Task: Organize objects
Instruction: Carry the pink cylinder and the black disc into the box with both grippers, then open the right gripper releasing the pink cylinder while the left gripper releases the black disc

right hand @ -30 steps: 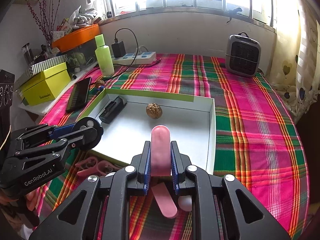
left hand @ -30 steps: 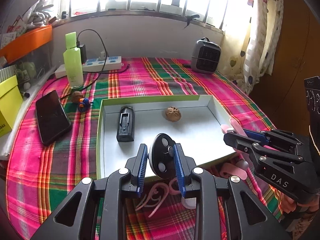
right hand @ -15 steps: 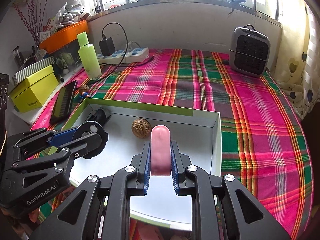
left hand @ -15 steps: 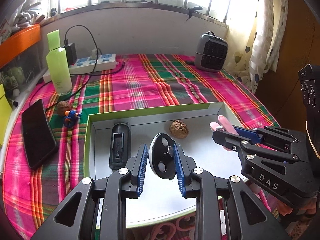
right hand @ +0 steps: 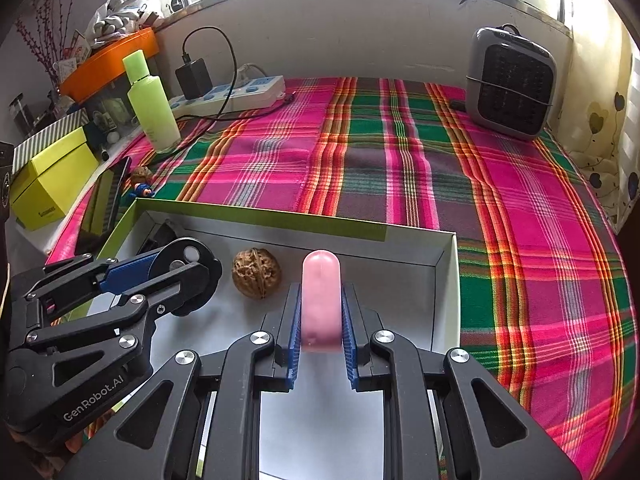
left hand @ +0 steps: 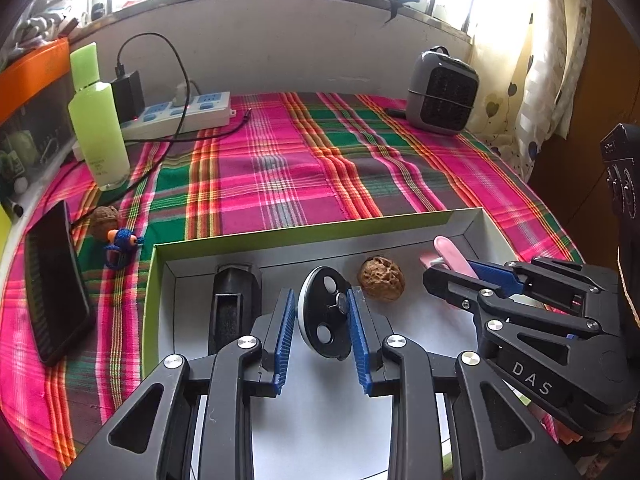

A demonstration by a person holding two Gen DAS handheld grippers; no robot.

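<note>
Both grippers hang over the white interior of the green-rimmed box (left hand: 280,236), each carrying something. The left gripper (left hand: 323,312) has its jaws closed on a black disc (left hand: 325,312) held on edge, roughly upright, between the blue pads. The right gripper (right hand: 321,320) has its jaws clamped on a pink rounded piece (right hand: 321,292) whose tip sticks out ahead of the fingers. Already lying in the box are a walnut (left hand: 381,279) and a black rectangular device (left hand: 232,304) near the left wall.

The likeliest trouble seems to be crowding. The two grippers sit close together, and the walnut lies just ahead of both, between them; a careless descent could knock it rolling, or bring the tools against each other. The disc, gripped across its thin faces, would probably tip or roll if let go while upright and above the floor, and might strike the device beside it. Whether either item touches the box floor cannot be told from these views, so a release from height is a real possibility. The pink piece looks smooth and is held only along its lower part, so it might slip or pivot. The right gripper is also near the right wall (right hand: 450,276), and catching it could shift the light box on the plaid tabletop (right hand: 360,152)
</note>
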